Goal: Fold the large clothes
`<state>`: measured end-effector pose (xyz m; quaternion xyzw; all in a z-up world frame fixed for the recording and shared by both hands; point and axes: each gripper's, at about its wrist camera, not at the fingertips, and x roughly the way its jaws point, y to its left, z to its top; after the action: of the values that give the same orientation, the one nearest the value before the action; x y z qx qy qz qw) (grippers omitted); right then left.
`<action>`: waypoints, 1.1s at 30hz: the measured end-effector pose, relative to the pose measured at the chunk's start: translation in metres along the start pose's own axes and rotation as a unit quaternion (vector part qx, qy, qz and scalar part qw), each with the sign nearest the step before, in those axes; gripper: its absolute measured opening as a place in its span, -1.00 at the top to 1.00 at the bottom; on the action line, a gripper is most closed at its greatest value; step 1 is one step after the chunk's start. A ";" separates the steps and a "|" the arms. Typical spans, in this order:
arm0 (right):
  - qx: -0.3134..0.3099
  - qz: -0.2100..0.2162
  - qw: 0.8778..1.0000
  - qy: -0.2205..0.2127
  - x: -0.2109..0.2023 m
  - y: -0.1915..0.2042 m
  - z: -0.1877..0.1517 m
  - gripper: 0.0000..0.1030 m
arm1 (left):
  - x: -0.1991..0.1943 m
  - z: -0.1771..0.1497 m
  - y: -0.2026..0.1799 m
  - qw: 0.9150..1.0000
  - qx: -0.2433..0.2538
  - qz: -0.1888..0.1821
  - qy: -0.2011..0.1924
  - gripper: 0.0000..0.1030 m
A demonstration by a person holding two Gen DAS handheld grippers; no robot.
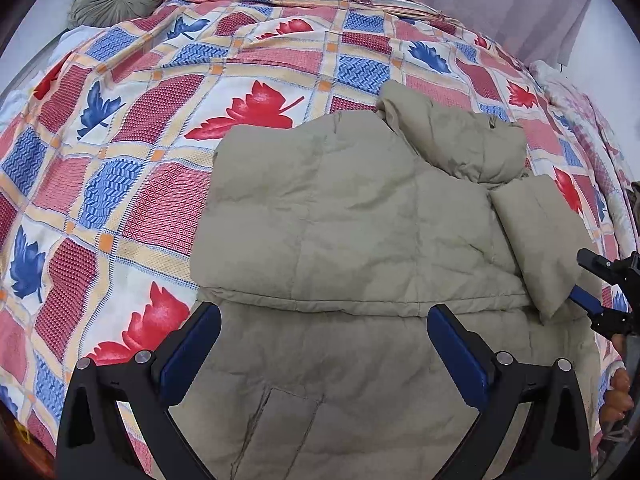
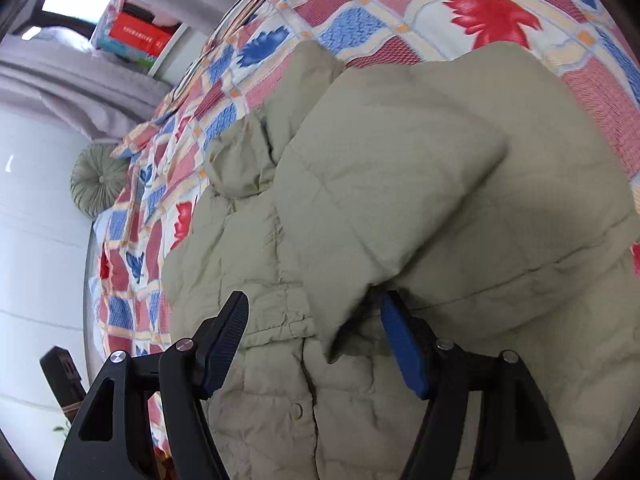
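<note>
Right gripper (image 2: 316,340), jaws spread around the folded sleeve (image 2: 400,184) cuff at lower centre without pinching, is nearer the beige puffer jacket (image 1: 340,220) running lengthwise up the patterned bedspread (image 1: 140,140); left gripper (image 1: 324,340) hovers open over its hem.

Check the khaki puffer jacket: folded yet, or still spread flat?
Partly folded. One side of the jacket lies doubled over the body, with the sleeve laid across; the lower part remains spread on the bedspread.
</note>
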<state>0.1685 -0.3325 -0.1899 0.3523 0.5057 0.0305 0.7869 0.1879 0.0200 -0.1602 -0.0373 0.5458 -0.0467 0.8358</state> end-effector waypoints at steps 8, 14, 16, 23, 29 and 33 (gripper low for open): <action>0.025 0.008 0.998 -0.054 0.002 0.023 0.033 0.82 | -0.010 0.017 0.037 1.000 -0.015 -0.002 -0.018 -1.00; -0.170 -0.027 0.985 0.006 0.064 0.132 0.005 0.74 | -0.008 0.032 0.051 0.997 -0.049 -0.055 -0.023 -1.00; -0.193 -0.055 0.979 0.044 0.088 0.141 -0.011 0.34 | -0.002 0.033 0.046 0.995 -0.054 -0.080 -0.015 -1.00; -0.188 -0.045 0.977 0.087 0.070 0.108 -0.042 -0.45 | 0.034 0.035 0.012 0.980 -0.076 -0.182 0.031 -1.00; -0.065 -0.073 0.994 0.045 0.003 0.008 -0.017 -0.45 | 0.085 0.056 -0.031 0.979 -0.060 -0.180 0.070 -0.90; 0.062 -0.070 0.995 0.016 -0.028 -0.065 0.004 -0.46 | 0.107 0.067 -0.055 0.982 -0.047 -0.163 0.085 0.12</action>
<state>0.1379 -0.3942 -0.2052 0.3634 0.5428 -0.0504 0.7555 0.2898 -0.0468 -0.2244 -0.1610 0.6032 -0.1600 0.7646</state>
